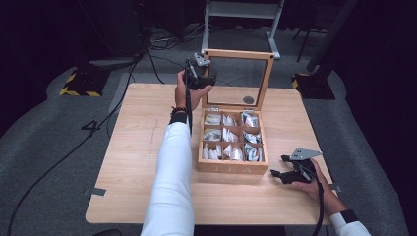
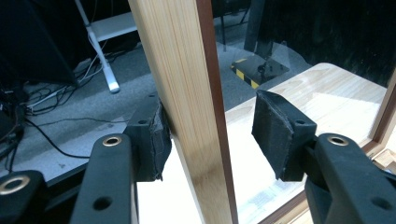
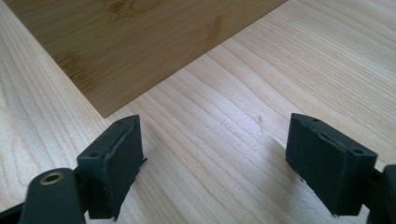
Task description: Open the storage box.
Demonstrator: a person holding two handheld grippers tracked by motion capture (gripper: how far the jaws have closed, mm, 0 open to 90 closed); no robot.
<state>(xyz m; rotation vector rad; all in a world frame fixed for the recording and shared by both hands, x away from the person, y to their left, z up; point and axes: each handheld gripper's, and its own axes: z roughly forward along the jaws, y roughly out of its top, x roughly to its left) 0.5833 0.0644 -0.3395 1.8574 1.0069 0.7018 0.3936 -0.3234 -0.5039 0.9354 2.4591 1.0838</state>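
We straddle the lid (image 2: 187,93) with the left gripper (image 2: 210,135) — both grippers spread, gripping nothing — so it could slam onto the tea box (image 1: 233,167).

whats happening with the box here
A person works a wooden tea box on the table. Its glass lid stands upright, and the left gripper has its open jaws around the lid's left frame edge. The right gripper rests open on the table beside the box, holding nothing.

a lab: hazard-striped stand bases (image 1: 77,92), floor cables (image 1: 162,43), dark surroundings.
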